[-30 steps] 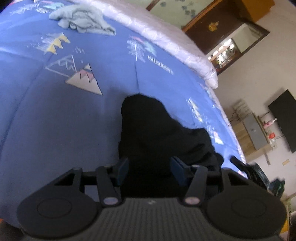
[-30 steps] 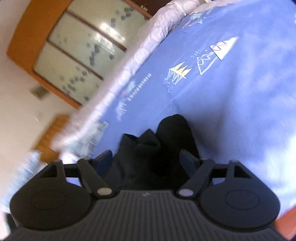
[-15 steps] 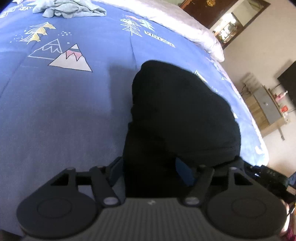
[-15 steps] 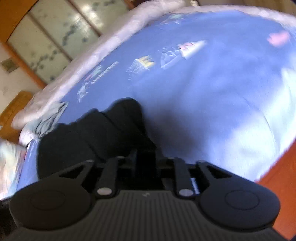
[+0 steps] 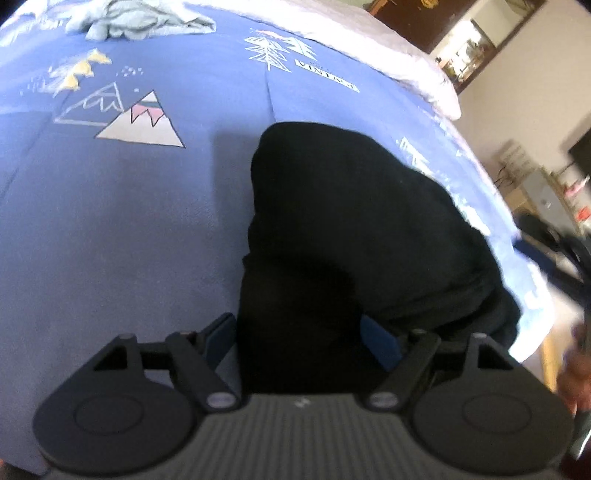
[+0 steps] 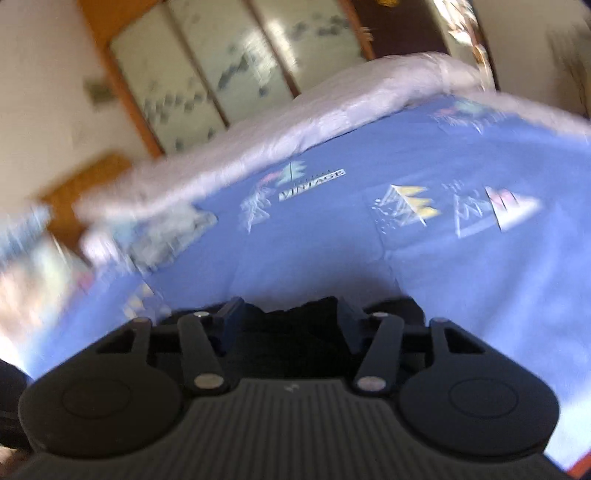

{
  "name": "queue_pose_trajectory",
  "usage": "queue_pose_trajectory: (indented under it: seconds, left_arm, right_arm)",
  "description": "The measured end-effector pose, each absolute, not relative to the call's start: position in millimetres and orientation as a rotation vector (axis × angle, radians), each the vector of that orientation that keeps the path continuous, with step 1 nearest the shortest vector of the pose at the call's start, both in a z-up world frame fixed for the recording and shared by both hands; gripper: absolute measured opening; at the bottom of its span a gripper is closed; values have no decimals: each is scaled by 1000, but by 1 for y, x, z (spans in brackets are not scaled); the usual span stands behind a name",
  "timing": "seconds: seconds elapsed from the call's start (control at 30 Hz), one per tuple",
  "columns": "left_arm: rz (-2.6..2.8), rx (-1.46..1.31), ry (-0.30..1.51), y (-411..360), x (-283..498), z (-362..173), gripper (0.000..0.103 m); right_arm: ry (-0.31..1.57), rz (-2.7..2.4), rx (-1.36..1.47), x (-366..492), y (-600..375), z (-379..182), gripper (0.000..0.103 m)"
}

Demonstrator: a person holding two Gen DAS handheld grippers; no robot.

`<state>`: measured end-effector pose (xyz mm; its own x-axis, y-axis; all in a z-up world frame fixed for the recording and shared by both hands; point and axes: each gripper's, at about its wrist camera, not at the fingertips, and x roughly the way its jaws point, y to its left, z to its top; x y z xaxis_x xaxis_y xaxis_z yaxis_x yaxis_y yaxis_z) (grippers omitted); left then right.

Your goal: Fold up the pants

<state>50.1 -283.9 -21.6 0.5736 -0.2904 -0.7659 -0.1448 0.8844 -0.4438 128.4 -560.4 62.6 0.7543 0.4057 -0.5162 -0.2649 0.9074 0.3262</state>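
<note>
Left tongs (image 5: 301,345) standing wide apart, black pants (image 5: 351,229) bunching between the blue pads without being clamped. Right tongs (image 6: 284,325) likewise spread, a dark edge of the pants (image 6: 295,321) lying in the gap, grip impossible to tell through the blur. Pants resting heaped on the blue bedspread (image 5: 110,221). Farther off, a crumpled pale cloth (image 5: 140,18) lying near the white quilt (image 5: 369,48).
</note>
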Motion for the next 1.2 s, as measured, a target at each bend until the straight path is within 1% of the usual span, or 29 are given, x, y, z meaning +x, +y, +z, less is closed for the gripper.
queue_pose_trajectory:
  seconds: [0.1,0.13,0.17,0.2,0.23,0.27,0.37,0.4,0.43,0.5,0.57,0.63,0.7,0.73,0.77,0.83,0.9,0.93,0.97,1.03,1.1,1.2]
  left_arm:
    - [-86,-492,964,-285,49,-24,77]
    - [-88,-498,966,-283,49,-24,77]
    - [-90,-507,968,-282,49,-25,77]
    - [-91,-516,969,-280,49,-26,77]
    - [-93,-520,970,-280,49,-27,77]
    - [-96,-522,969,-279,49,-28,77]
    - [-100,-522,965,-279,49,-28,77]
    - [-102,-524,965,-279,49,-29,79]
    - [-106,-530,963,-279,50,-29,83]
    - [-115,-534,960,-280,51,-30,87]
    - [-117,-508,959,-286,53,-30,89]
    - [-105,-466,964,-292,54,-29,89]
    - [-106,-462,971,-292,54,-26,87]
    - [-112,-479,974,-289,54,-24,85]
    - [-117,-507,972,-283,53,-22,85]
    - [-125,-558,958,-273,51,-19,85]
    - [-141,-586,948,-267,52,-16,85]
    - [-147,-587,950,-266,53,-16,85]
    - [-154,-585,958,-266,55,-18,85]
    - [-176,-592,982,-268,58,-22,85]
    - [-204,-620,1010,-271,60,-30,85]
    - [-209,-607,996,-277,57,-32,86]
  right_arm:
    - [661,280,123,159,-549,44,59]
    - [715,281,117,173,-551,36,60]
    - [780,315,139,177,-560,29,50]
    - [843,369,199,184,-568,24,32]
    - [869,409,245,185,-575,24,13]
    - [860,441,267,183,-579,27,12]
    - [750,459,332,162,-602,48,10]
    - [715,441,387,154,-616,53,10]
    - [683,413,422,146,-628,55,10]
    - [645,323,452,136,-648,49,10]
    - [691,226,429,143,-657,25,11]
    - [792,191,442,158,-657,-10,15]
    - [749,192,489,150,-662,-13,32]
    - [734,182,508,146,-665,-7,58]
    - [717,169,526,139,-671,-1,72]
    - [683,201,576,123,-686,4,73]
    - [677,233,622,107,-696,6,81]
    - [672,252,644,96,-704,4,87]
    - [672,266,664,92,-703,1,89]
    - [709,294,718,81,-706,-8,89]
    - [752,316,740,91,-693,-13,90]
    - [801,306,769,94,-691,-18,90]
